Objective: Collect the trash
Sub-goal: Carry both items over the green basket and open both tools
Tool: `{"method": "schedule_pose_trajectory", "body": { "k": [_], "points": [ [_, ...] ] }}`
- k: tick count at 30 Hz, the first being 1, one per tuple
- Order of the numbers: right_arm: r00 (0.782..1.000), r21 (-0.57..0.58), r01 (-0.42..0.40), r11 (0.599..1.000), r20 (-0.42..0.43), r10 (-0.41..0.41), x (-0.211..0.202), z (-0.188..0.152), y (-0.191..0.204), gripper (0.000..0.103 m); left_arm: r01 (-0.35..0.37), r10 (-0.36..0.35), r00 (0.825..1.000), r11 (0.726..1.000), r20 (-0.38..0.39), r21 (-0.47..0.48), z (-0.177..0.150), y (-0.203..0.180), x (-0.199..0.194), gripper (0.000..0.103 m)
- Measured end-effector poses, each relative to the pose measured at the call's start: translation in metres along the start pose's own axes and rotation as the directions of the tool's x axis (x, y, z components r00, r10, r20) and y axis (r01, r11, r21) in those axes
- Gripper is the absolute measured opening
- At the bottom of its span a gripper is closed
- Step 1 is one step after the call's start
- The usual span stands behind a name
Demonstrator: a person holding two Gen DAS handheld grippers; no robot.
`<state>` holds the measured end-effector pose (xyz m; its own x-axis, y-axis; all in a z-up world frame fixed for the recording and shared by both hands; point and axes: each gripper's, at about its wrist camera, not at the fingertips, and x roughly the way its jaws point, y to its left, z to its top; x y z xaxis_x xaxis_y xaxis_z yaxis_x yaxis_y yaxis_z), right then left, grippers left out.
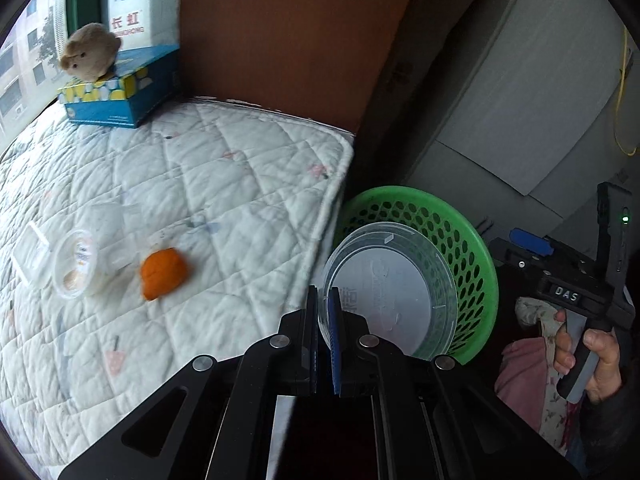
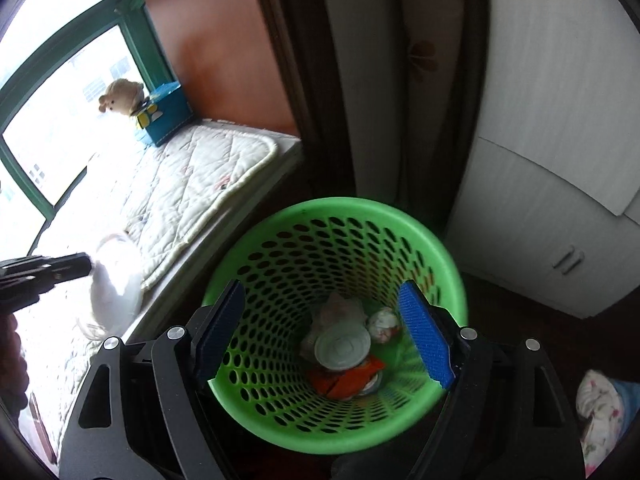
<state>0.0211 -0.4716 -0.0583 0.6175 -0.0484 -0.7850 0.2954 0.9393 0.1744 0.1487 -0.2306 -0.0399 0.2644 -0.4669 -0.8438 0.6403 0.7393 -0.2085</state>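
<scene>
Our left gripper pinches the clear plastic lid by its rim just past the mattress edge, beside the green basket. Our right gripper hangs open over it. Next, we judge, carry the lid above the rim and release.

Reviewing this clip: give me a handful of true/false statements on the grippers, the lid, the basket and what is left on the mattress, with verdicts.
1. The left gripper is clamped on a clear plastic lid. True.
2. The right gripper is shut. False: its jaws stand wide apart above the green basket.
3. The basket is empty. False: trash lies at its bottom.
4. An orange peel lies on the quilted mattress. True.
5. The plush toy lies in the basket. False: it sits on the tissue box.
</scene>
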Motion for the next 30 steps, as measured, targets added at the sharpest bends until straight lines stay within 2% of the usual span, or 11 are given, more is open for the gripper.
{"method": "schedule_pose_trajectory", "body": {
  "k": [14,16,18,19,24,27,30],
  "points": [
    [0.999,0.058,0.006,0.998,0.033,-0.008,-0.03,-0.007,-0.037,0.08,0.023,-0.018,0.99,0.999,-0.137,0.039,-0.003,-0.062,0.075,0.006],
    [0.999,0.059,0.006,0.998,0.034,-0.008,-0.031,-0.007,-0.037,0.08,0.036,-0.031,0.988,0.999,-0.15,0.035,-0.005,-0.065,0.082,0.016],
    [0.999,0.059,0.004,0.998,0.033,-0.006,-0.032,-0.007,-0.037,0.08,0.037,-0.032,0.989,0.999,-0.141,0.039,-0.007,-0.068,0.083,0.034],
    [0.999,0.058,0.003,0.998,0.033,-0.005,-0.033,-0.007,-0.036,0.08,0.04,-0.034,0.99,0.998,-0.138,0.042,-0.009,-0.069,0.082,0.038],
    [0.999,0.044,-0.012,0.999,0.034,0.01,-0.033,-0.006,-0.028,0.08,0.036,-0.03,0.992,0.998,-0.119,0.042,-0.011,-0.065,0.072,0.04],
    [0.999,0.03,-0.023,0.999,0.035,0.022,-0.033,-0.004,-0.018,0.081,0.0,0.003,0.996,0.999,-0.093,0.033,-0.01,-0.05,0.057,0.046],
    [0.999,0.016,-0.038,0.999,0.034,0.037,-0.031,-0.003,-0.005,0.082,-0.045,0.046,0.997,0.999,-0.064,0.023,-0.01,-0.032,0.041,0.046]
  ]
}}
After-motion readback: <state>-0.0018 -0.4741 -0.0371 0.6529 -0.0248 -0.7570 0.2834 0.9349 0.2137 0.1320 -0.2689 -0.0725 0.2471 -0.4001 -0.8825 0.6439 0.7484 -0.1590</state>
